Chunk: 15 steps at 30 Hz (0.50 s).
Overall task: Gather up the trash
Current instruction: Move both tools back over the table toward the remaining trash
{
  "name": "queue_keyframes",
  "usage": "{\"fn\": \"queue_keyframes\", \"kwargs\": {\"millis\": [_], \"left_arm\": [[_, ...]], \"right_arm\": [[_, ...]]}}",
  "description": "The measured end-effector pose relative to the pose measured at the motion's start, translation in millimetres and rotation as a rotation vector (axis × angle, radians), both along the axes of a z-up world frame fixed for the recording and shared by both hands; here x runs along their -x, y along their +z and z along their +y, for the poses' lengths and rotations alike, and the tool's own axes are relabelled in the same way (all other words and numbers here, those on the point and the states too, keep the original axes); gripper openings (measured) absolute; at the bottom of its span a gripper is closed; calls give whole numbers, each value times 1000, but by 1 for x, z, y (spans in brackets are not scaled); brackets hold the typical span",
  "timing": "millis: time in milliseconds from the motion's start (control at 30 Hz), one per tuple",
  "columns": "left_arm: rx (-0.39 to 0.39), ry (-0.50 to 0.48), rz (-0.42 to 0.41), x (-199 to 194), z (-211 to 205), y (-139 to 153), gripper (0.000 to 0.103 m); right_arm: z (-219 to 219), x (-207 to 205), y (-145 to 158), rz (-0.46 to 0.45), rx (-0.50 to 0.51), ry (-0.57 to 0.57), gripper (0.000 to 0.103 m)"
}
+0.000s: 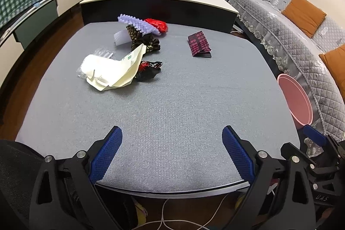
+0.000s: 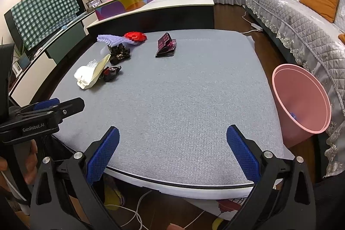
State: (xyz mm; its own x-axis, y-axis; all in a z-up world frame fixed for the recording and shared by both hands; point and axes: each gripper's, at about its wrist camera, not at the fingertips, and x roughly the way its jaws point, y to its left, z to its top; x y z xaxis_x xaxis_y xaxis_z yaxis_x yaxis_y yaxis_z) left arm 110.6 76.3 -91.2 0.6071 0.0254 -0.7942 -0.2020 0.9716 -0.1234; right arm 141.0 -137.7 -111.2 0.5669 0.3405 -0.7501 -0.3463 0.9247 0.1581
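Tools are both hovering wide apart over the near edge of the grey table [image 1: 172,113], left tool [image 1: 172,154] and right tool [image 2: 172,154] gripping nothing. Trash is sitting at the far left: a cream bag [image 1: 112,72], dark wrappers [image 1: 148,70], a maroon packet [image 1: 199,44]. Beside the table's right edge, a pink bin [image 2: 301,100] is standing.
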Motion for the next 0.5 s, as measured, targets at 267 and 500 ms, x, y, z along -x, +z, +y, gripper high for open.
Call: {"fn": "queue_keyframes", "kwargs": {"millis": [267,500], "left_arm": [[-2,-3,5,0,-1,0,91],[6,24,5,2,3,0,91]], "right_arm": [[1,-1,-1,2,0,1,98],[4,-1,-4,10,3,6,98]]}}
